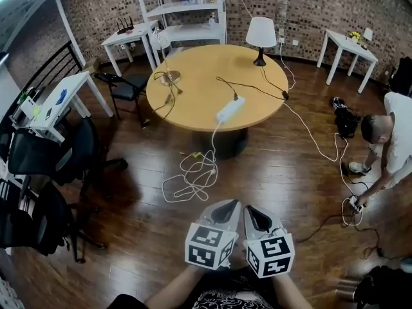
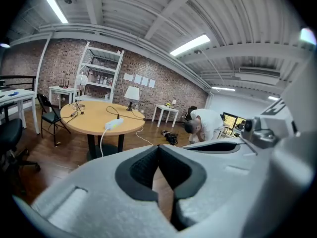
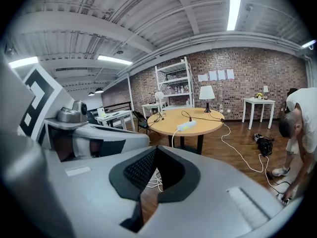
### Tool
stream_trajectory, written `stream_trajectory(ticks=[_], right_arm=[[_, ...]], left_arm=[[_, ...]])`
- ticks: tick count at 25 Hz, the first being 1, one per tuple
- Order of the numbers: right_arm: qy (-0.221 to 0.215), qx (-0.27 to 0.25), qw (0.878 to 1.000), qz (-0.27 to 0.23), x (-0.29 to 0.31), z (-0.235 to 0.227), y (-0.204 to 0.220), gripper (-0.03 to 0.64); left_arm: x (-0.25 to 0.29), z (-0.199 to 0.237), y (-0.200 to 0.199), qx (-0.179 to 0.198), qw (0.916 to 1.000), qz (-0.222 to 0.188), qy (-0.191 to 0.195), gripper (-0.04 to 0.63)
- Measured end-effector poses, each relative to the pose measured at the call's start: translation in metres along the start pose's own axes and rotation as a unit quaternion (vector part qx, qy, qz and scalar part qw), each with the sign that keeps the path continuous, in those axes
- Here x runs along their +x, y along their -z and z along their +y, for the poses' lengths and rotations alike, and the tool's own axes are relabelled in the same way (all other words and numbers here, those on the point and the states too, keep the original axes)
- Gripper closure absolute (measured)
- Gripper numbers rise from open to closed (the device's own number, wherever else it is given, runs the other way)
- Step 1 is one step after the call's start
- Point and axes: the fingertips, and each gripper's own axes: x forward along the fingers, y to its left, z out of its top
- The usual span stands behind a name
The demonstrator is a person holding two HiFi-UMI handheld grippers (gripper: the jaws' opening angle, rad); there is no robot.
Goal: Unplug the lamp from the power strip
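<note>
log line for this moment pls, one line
phase: standing back from table | left tool: shut, empty | right tool: shut, empty | power strip: on round table, black plug in it | lamp: on table, untouched

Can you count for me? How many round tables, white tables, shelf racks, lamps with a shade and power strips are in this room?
Round table: 1
White tables: 3
Shelf rack: 1
Lamp with a shade: 1
Power strip: 1
Total: 7
</note>
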Motion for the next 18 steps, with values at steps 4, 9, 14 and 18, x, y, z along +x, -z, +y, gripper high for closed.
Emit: stream_trajectory(ticks=[4, 9, 14, 18], right_arm=[[0.004, 0.003, 1.0, 0.0, 0.019, -0.008, -0.007, 0.618], [0.0, 0.008, 1.0, -0.004, 0.046, -0.024, -0.019, 0.618], [-0.015, 0.006, 1.0, -0.002, 0.081, -0.054, -0.03, 0.618], [-0.03, -0.001, 1.0, -0.003, 0.109, -0.084, -0.046, 0.618]], left_arm=[[0.015, 0.011, -0.005, -0.001, 1.0, 0.005, 0.008, 0.591], [0.04, 0.026, -0.014, 0.001, 0.9999, 0.011, 0.005, 0.591], [0.079, 0.046, -0.027, -0.002, 0.9998, 0.013, -0.013, 0.591], [0.117, 0.059, -0.041, -0.011, 0.9995, 0.013, -0.028, 0.591]])
